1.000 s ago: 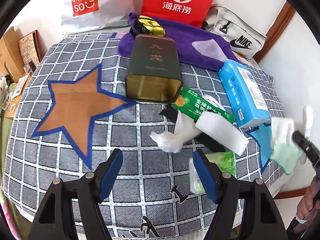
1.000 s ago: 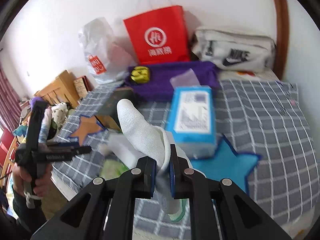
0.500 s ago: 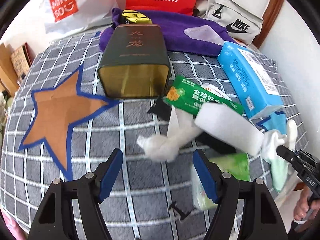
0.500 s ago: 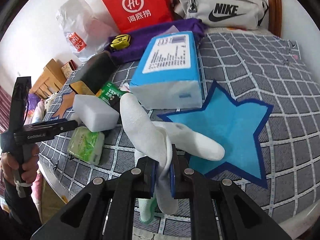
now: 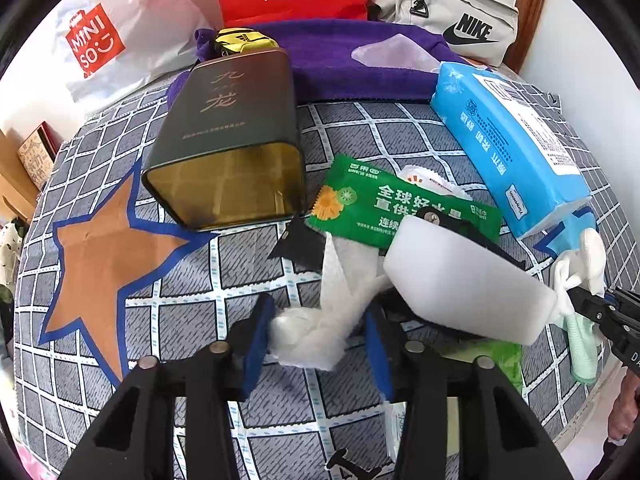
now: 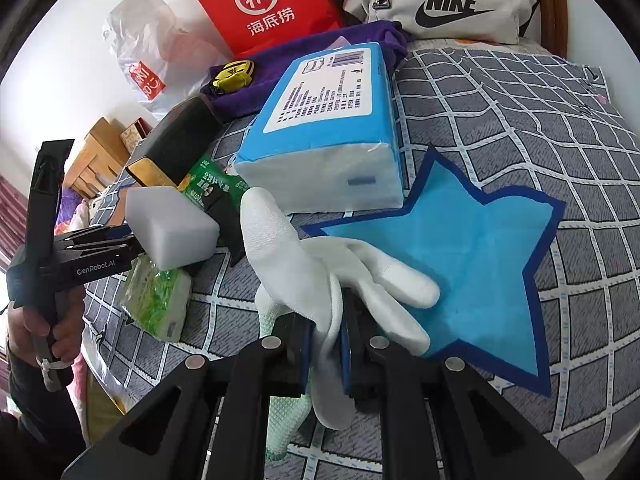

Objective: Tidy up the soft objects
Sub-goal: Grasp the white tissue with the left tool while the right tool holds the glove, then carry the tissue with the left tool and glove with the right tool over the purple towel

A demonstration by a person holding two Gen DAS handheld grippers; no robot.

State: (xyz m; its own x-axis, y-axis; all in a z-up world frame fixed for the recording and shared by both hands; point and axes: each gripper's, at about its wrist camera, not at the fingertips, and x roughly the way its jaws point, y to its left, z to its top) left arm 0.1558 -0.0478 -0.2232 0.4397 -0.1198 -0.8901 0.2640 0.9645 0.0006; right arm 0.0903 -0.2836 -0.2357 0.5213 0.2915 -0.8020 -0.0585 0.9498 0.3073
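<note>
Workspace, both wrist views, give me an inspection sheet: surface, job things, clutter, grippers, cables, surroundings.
Surface: grey checked cloth with an orange star and a blue star.
Job's things: white glove; crumpled tissue; white sponge; blue tissue pack; small green pack; green wipes packet; purple towel.
Clutter: dark tin lying on its side, open end toward the camera; yellow-black object on the towel.
Grippers: right gripper shut on the glove; left gripper has just been closing, tissue between its jaws, left pad touching it.
Cables: nothing seen.
Surroundings: red bag, white plastic bag, Nike bag against the wall.
</note>
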